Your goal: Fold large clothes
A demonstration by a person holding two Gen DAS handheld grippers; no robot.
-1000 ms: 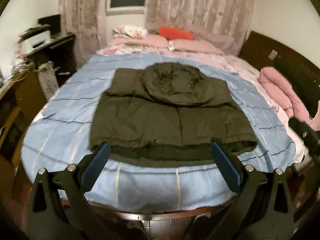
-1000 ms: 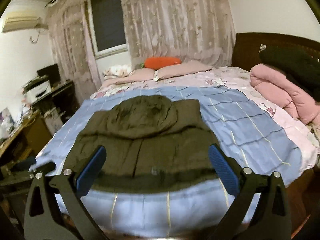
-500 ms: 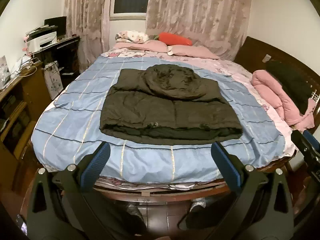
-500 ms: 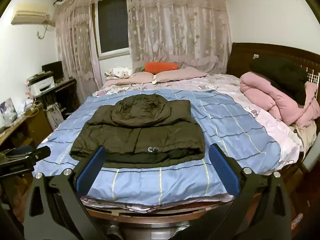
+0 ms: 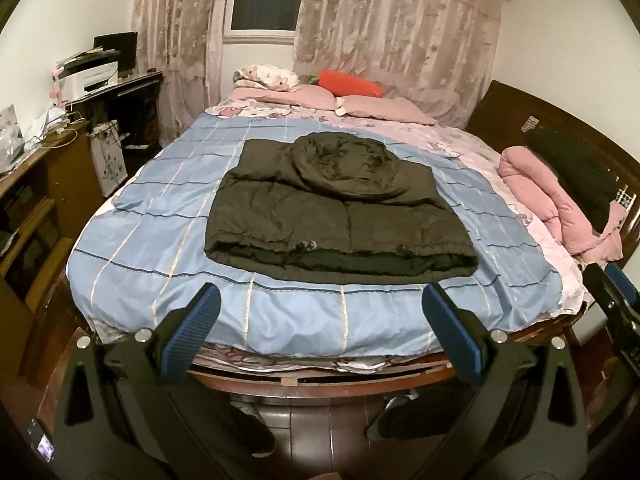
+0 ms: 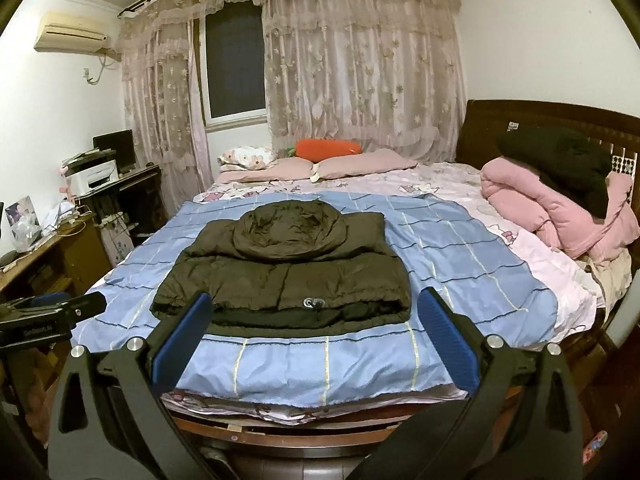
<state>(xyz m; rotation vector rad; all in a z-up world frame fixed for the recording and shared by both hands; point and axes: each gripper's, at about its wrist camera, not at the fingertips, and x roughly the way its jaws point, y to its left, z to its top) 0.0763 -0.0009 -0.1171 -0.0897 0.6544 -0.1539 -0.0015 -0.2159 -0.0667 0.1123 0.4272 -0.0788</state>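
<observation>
A dark olive hooded padded jacket (image 5: 336, 212) lies folded into a rectangle on the blue checked bedspread (image 5: 160, 264), hood laid on top; it also shows in the right wrist view (image 6: 288, 272). My left gripper (image 5: 320, 308) is open and empty, held off the foot of the bed, well short of the jacket. My right gripper (image 6: 316, 312) is open and empty, also back from the bed's foot edge. The left gripper shows at the left edge of the right wrist view (image 6: 52, 312); the right gripper shows at the right edge of the left wrist view (image 5: 616, 300).
A pink quilt (image 6: 552, 216) with a black garment (image 6: 560, 164) lies at the bed's right by the wooden headboard. Pillows (image 6: 360, 164) and an orange cushion (image 6: 328, 148) lie at the far end. A wooden desk (image 5: 36, 184) and printer (image 5: 92, 76) stand left.
Both grippers have pulled back and away from the jacket, past the foot of the bed. The jacket lies still and folded.
</observation>
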